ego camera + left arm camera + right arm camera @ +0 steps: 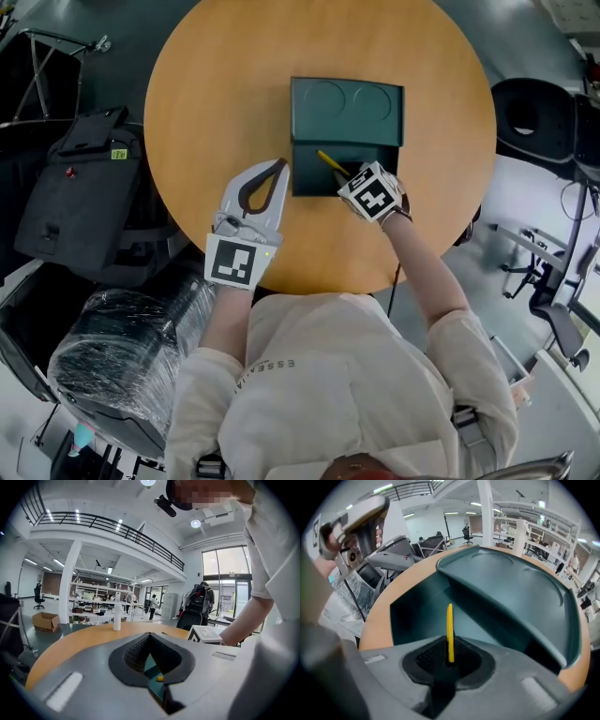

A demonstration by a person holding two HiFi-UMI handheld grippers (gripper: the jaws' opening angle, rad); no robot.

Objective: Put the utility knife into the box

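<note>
While the narrow jaws of the right gripper [449, 660] pinch the near end of the thin yellow utility knife [449, 630], its far end points into the open tray of the dark green plastic box [417, 616]. I judge that only lowering and release are left. The tray holds nothing else, its lid lies open on the far side, and the left gripper [279, 167], jaws closed on nothing, is just left of the box.

box [347, 105]: on table [216, 103] | utility knife [331, 162]: over box's near half
</note>
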